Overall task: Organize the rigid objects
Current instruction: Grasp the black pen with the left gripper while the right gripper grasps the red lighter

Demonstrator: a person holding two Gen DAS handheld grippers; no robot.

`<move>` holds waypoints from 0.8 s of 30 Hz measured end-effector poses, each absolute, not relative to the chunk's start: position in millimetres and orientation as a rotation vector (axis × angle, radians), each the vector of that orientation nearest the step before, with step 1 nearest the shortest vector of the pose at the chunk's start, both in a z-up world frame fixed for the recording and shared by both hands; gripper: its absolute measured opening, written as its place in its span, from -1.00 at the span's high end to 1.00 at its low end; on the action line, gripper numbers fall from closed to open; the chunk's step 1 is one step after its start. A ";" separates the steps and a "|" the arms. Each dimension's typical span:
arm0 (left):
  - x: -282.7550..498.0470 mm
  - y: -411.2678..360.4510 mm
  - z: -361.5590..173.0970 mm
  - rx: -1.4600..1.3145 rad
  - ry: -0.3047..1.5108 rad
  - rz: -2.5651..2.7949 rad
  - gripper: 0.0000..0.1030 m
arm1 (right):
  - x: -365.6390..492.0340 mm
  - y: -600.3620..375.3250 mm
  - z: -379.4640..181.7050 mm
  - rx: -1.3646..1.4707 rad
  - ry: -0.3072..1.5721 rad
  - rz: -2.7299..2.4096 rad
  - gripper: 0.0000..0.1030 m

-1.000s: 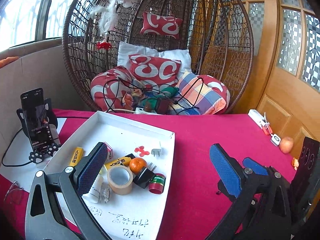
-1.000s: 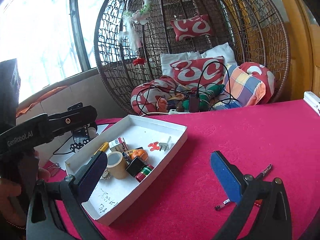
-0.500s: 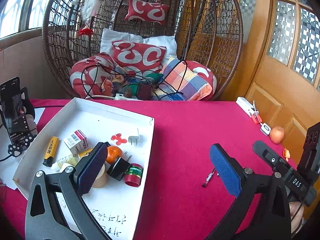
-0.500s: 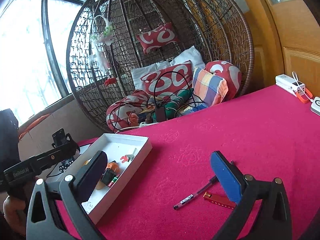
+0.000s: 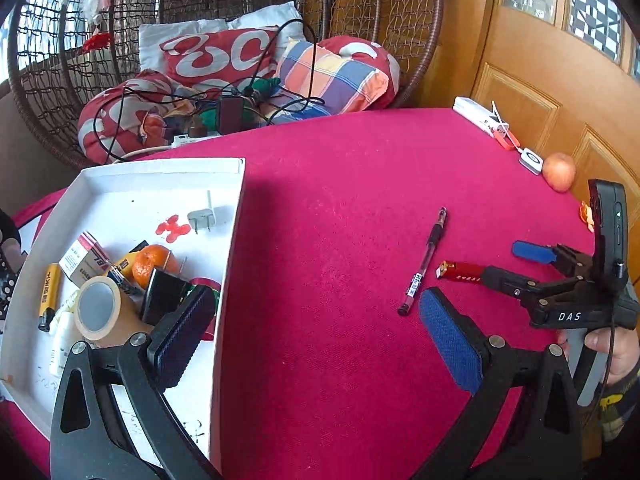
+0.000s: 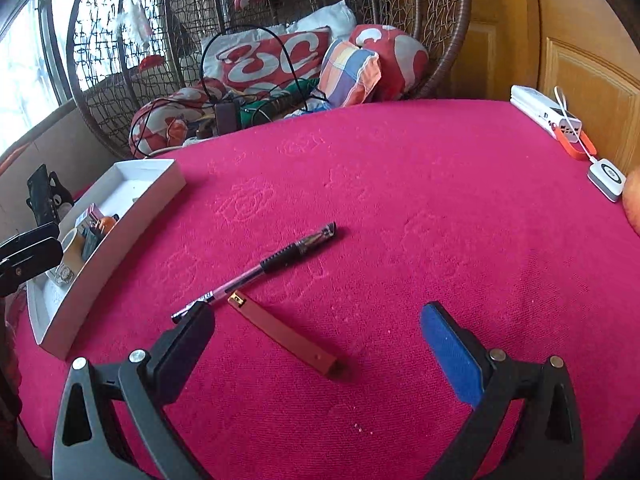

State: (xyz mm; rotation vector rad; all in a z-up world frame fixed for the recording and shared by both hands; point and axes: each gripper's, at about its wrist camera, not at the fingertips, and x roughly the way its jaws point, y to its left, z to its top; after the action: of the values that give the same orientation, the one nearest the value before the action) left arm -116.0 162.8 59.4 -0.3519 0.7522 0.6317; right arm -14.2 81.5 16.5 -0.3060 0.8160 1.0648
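Magenta cloth covers the round table [image 6: 440,200], and it fills far more of my right wrist view than it did a second ago, when the wicker egg chair [image 5: 360,20] and window dominated. My left wrist view has swung right too: the white shallow cardboard tray [image 5: 236,208] now sits at its left edge instead of the centre. Inside the tray I see a roll of tan packing tape [image 5: 98,312], a black power adapter [image 5: 162,294], a small orange tangerine [image 5: 150,266], a white wall plug [image 5: 202,218] and a yellow lighter [image 5: 50,294].

My left gripper [image 5: 316,332] hangs with its jaws spread wide, one finger over the tray's near corner, the other over bare cloth; nothing is between them. My right gripper [image 6: 320,344] is also spread wide, and it has come down low over the cloth since the earlier frames.

Between its fingers lies the slim red rectangular stick [image 6: 280,330], flat on the cloth, touched by neither pad. Just beyond it, the clear-barrelled black gel pen [image 6: 260,270] lies flat at an angle, its near end close to the stick's gold tip; I cannot tell whether they touch. Both lie well apart from the tray.
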 end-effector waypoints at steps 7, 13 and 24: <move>-79.6 167.9 32.8 -0.330 0.838 0.583 -0.99 | -29.7 100.9 10.1 -0.491 0.786 1.188 -0.43; -44.4 154.2 22.6 -0.259 0.881 0.471 -0.56 | -36.2 90.5 12.1 -0.581 0.731 1.198 0.80; 16.9 140.9 11.2 -0.176 0.934 0.372 0.11 | 13.2 30.3 12.9 -0.263 0.860 1.062 0.80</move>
State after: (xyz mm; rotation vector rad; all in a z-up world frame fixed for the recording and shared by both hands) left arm 16.9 140.9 11.2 -0.1759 0.9342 0.3718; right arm 13.2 30.3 12.9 -0.2627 0.8596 1.0616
